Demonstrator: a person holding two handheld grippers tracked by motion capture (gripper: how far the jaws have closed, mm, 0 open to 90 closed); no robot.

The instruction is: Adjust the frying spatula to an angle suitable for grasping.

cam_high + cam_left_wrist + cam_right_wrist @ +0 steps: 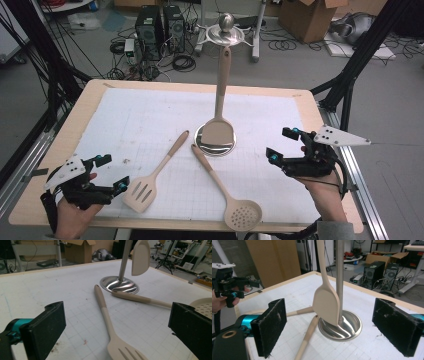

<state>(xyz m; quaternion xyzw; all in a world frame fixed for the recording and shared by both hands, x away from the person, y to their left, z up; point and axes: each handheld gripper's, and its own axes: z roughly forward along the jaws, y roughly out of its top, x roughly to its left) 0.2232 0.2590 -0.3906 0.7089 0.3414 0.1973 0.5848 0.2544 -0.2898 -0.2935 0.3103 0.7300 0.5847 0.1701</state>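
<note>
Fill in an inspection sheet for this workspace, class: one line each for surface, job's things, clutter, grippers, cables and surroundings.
Surface: white gridded mat on a wooden table, faintly stained.
Job's things: solid spatula hanging on the steel stand; slotted spatula and perforated spoon lying flat.
Clutter: nothing seen.
Grippers: left gripper and right gripper both open, empty.
Cables: floor cables beyond the table.
Surroundings: computer towers, cardboard box.

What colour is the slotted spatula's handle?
Beige, the slotted spatula has a darker tan handle end; left gripper view shows it best.
</note>
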